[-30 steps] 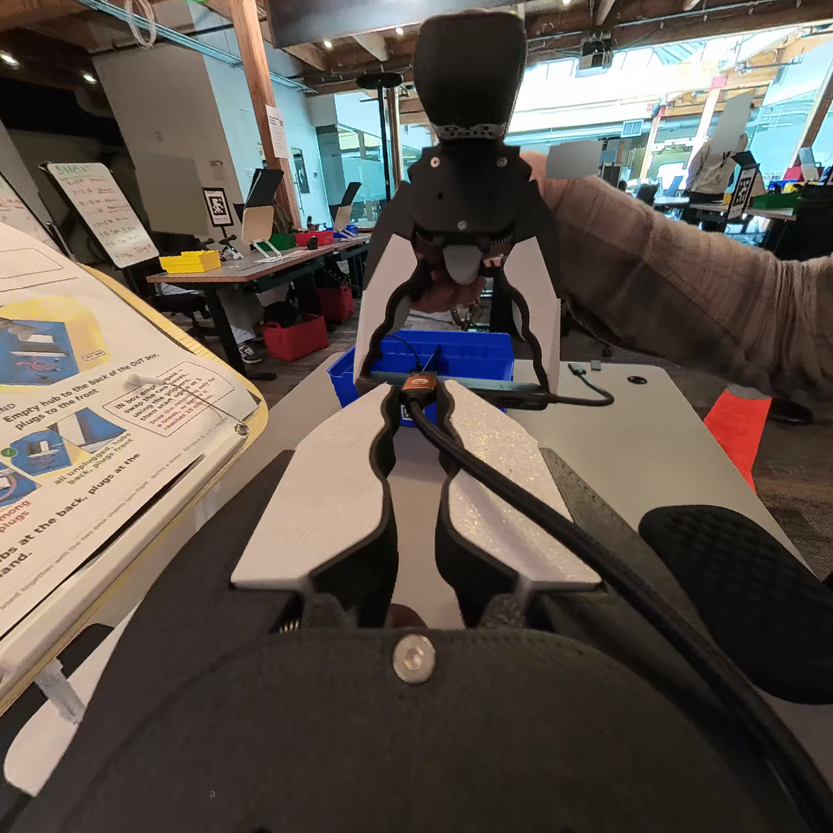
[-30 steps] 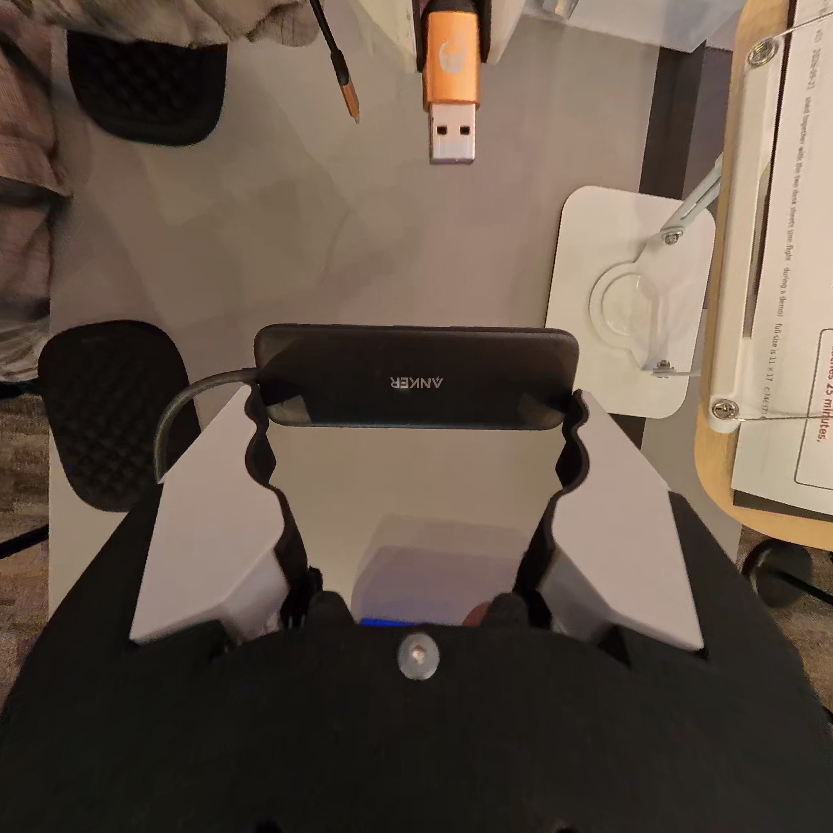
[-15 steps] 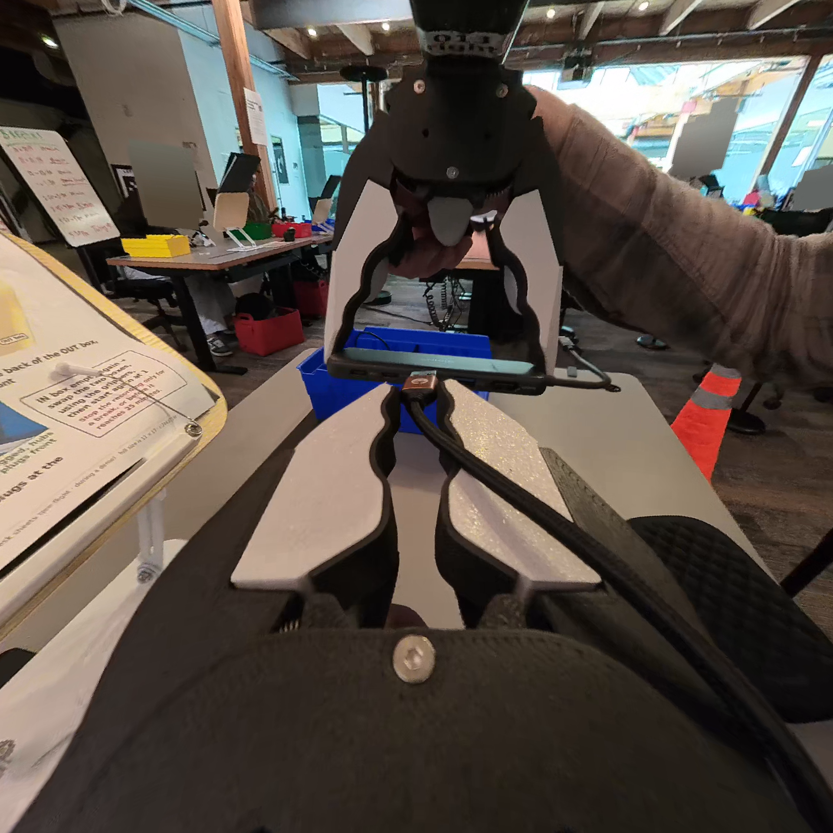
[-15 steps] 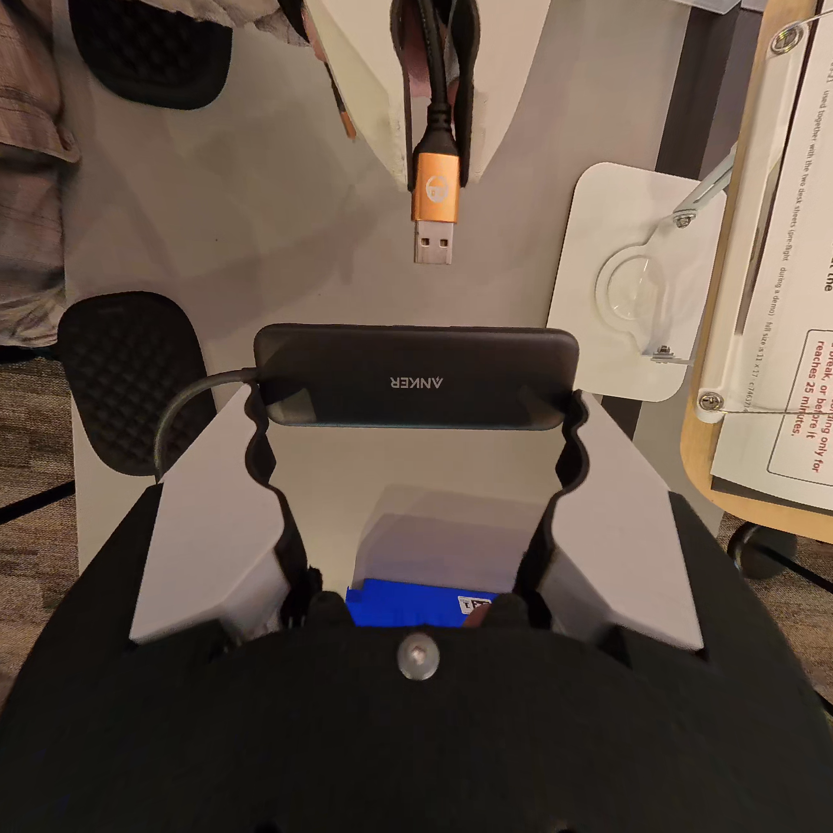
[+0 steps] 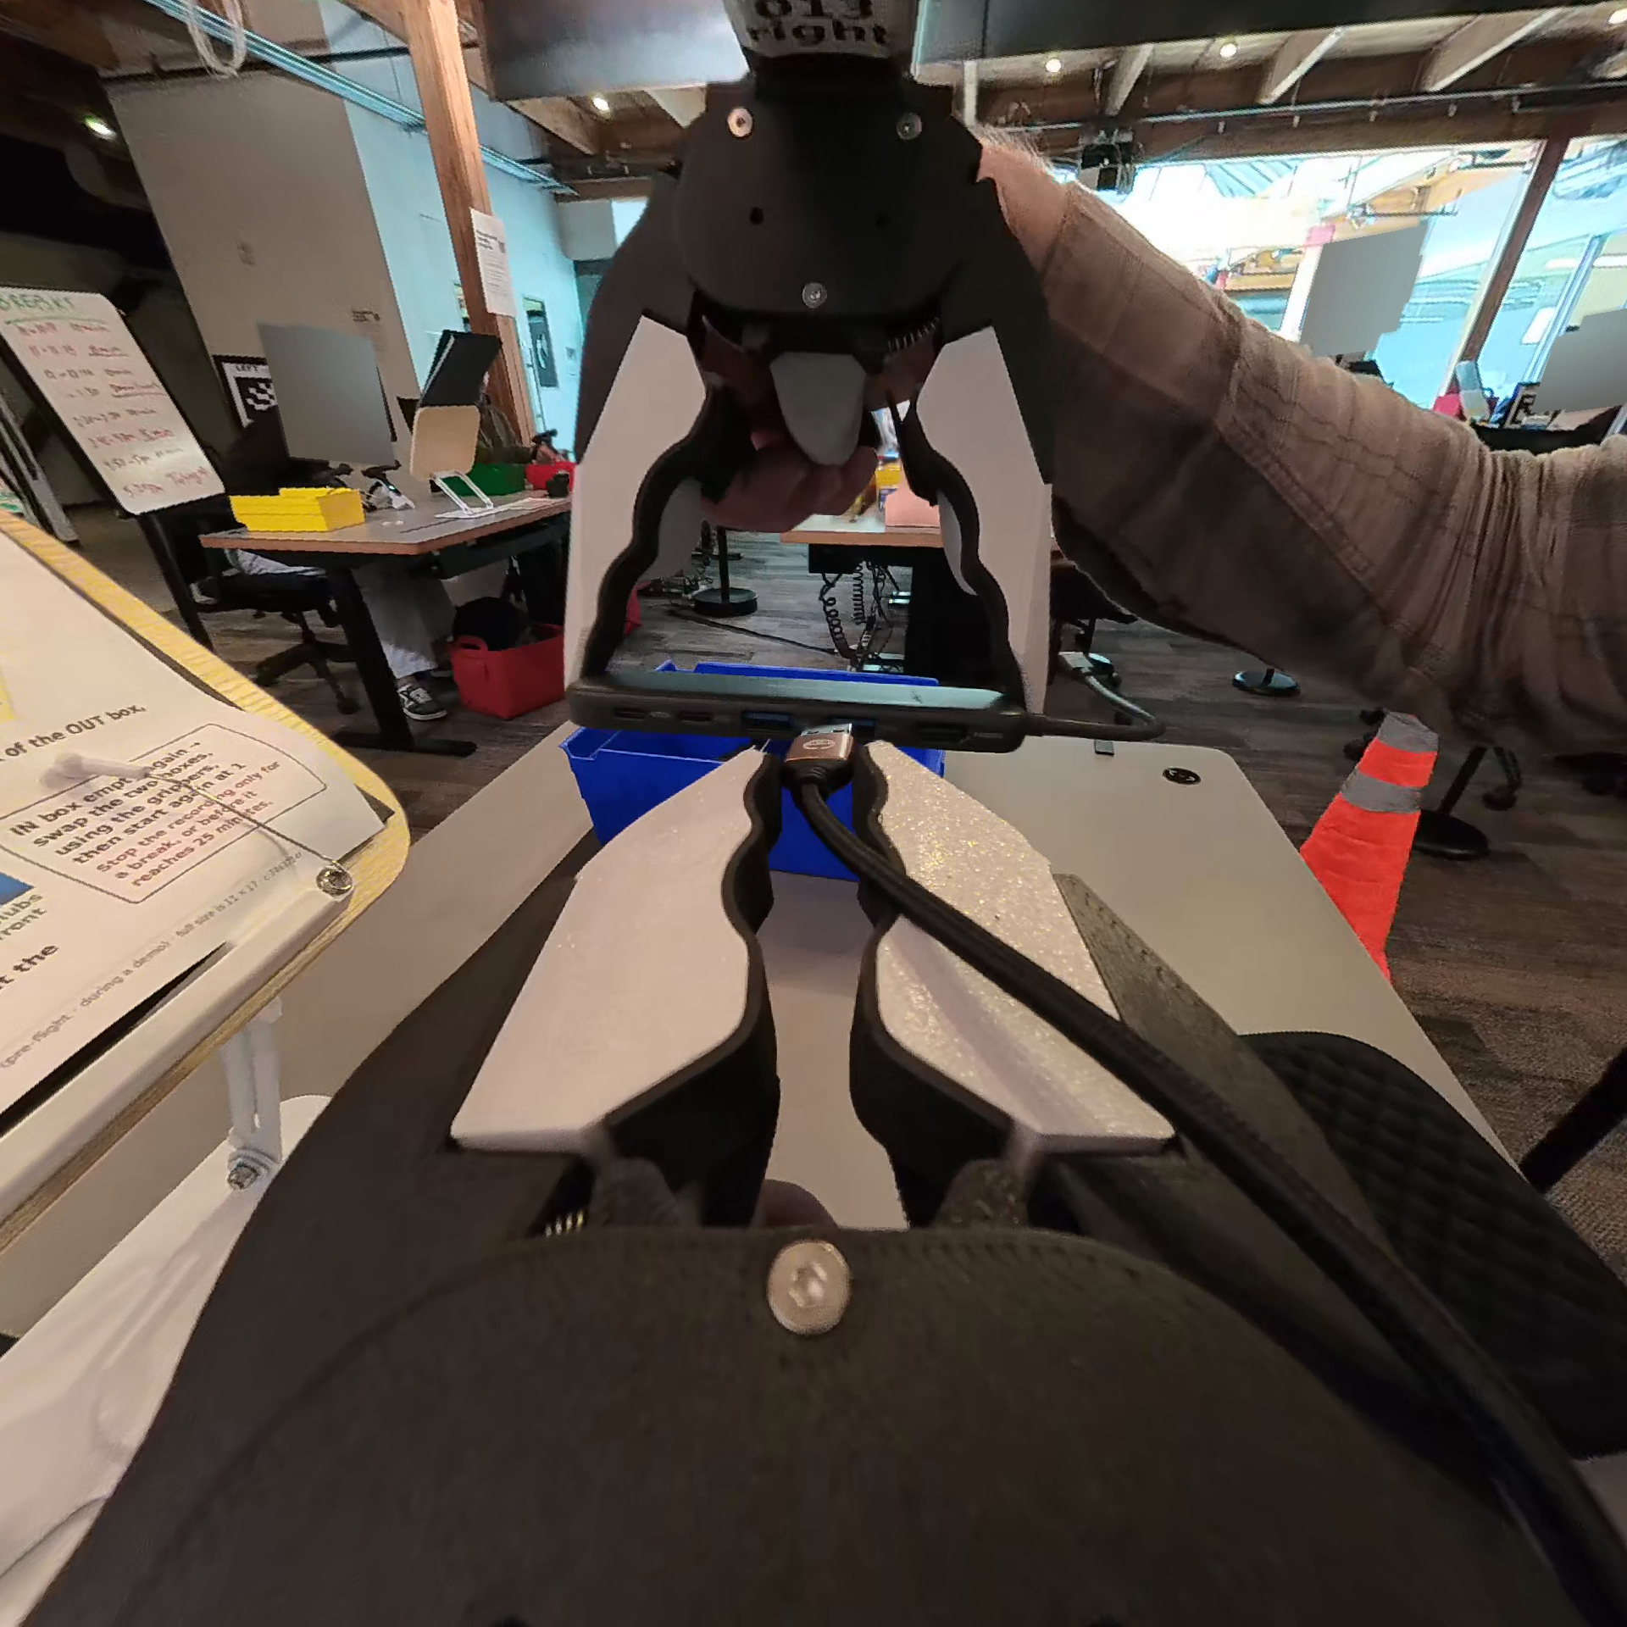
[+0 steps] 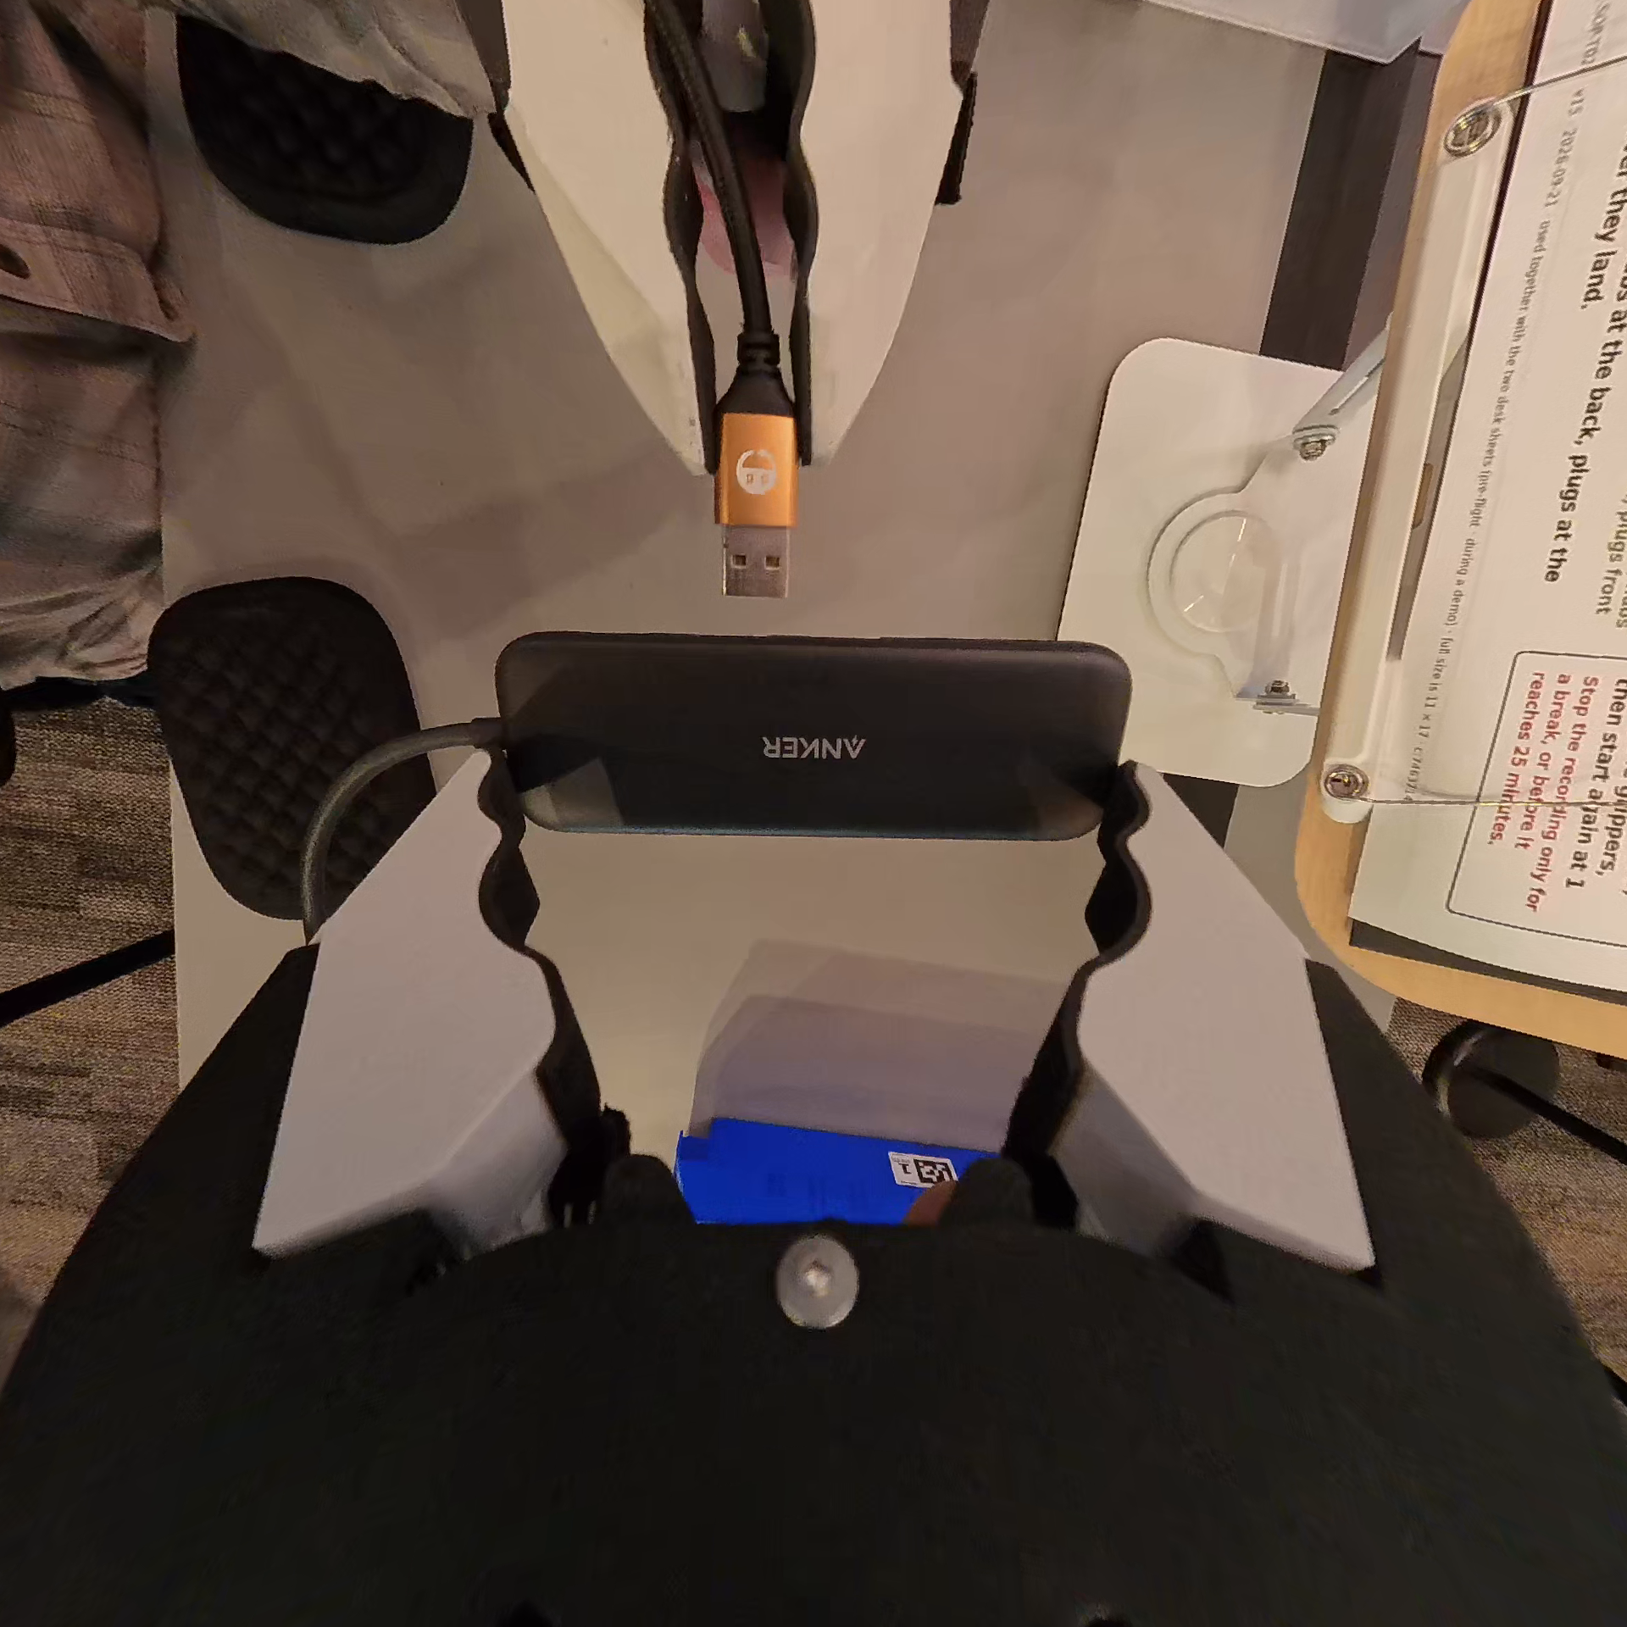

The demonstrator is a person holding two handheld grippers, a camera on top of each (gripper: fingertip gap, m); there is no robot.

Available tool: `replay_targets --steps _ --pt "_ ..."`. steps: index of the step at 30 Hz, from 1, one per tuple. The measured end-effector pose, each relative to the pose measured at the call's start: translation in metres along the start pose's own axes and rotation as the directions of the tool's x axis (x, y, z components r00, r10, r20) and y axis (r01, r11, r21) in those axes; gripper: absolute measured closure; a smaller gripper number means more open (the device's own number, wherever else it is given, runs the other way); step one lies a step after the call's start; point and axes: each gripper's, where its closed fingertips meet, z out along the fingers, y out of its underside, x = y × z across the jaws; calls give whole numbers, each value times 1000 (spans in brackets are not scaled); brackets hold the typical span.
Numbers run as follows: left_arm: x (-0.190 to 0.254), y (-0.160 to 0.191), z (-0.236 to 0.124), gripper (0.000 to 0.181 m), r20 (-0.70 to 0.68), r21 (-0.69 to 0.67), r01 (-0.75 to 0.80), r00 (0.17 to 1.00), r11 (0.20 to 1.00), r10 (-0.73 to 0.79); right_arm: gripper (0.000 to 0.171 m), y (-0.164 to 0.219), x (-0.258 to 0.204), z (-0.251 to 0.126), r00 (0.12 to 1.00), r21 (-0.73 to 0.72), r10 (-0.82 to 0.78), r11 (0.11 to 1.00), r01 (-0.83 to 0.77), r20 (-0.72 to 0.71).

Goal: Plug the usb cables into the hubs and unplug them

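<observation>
My left gripper [image 5: 814, 764] is shut on a black braided USB cable with an orange plug [image 5: 819, 747]. The silver plug tip points at the ports of a flat black hub [image 5: 792, 709] and stands just short of it. My right gripper [image 6: 814, 797] is shut on that hub [image 6: 810, 731], clamping it by its two short ends, above the table. In the right wrist view the orange plug [image 6: 757, 480] hangs a small gap from the hub's far edge, held by the left gripper [image 6: 755, 449]. The hub's own cable [image 6: 352, 792] curves off its left end.
A blue bin [image 5: 669, 775] sits on the grey table [image 5: 1144, 863] under the hub; it also shows in the right wrist view [image 6: 792, 1184]. An instruction board on a white stand [image 5: 176, 845] is at the left. An orange cone [image 5: 1373, 845] stands on the floor at the right. About 6 cm separates my left fingertips from my right.
The plug and the hub have come closer together: the gap between the plug tip and the hub's edge has shrunk to a sliver. Both grips are unchanged.
</observation>
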Motion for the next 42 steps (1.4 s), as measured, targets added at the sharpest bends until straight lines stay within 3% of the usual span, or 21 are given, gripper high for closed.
replay_targets --steps 12,42 --pt "7 -1 8 166 -18 20 24 1000 1000 -24 43 1 0 0 1000 -9 -2 1000 2 -6" --pt "9 -2 10 166 23 42 -88 996 995 87 43 -5 -1 -3 1000 -32 -27 999 27 0"
